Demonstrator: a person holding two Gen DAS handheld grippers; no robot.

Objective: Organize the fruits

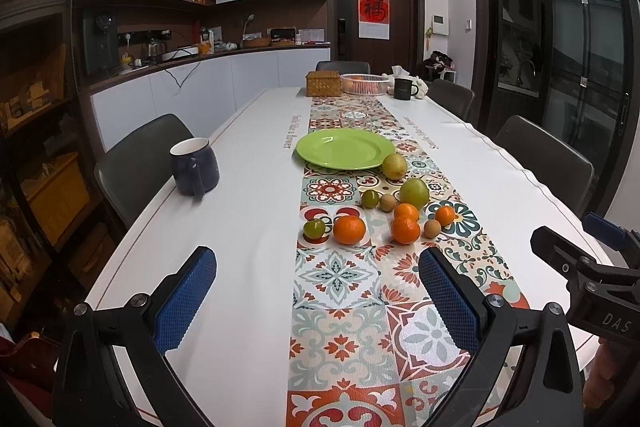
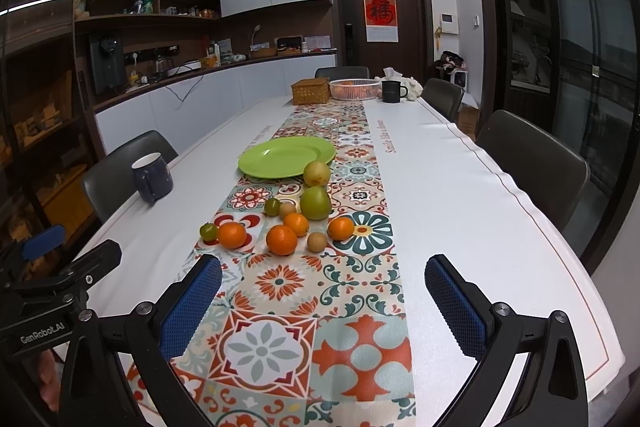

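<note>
**Loose fruit grouped below an empty green plate; both grippers spread and holding nothing**

The fruits are seen at the centre of both views, clustered on the patterned table runner (image 1: 340, 307) just below the green plate (image 1: 345, 148), which carries nothing yet. Four oranges, among them the nearest orange (image 2: 281, 239), a large green fruit (image 2: 315, 202), a yellowish fruit (image 2: 317, 173) touching the plate's rim, two small green fruits and two small brown ones can be counted.

The left gripper (image 1: 318, 297) and the right gripper (image 2: 323, 301) are both held wide apart, empty, at the lower edge of their frames, short of the fruit.

All pieces are judged light, round and prone to rolling. The oranges are expected to be firm with a grippy peel, and should be taken across the widest part. The small brown fruits are probably thin-shelled and deserve a gentle squeeze; the smooth green skins may slip.

"GenRobot.AI" is read on the left gripper at lower left of the right view, and "DAS" on the right gripper at lower right of the left view. "Smile like a flower" appears to be printed along the white tablecloth (image 2: 460, 187). A red hanging (image 2: 378, 11) with one Chinese character is fixed on the door.
</note>
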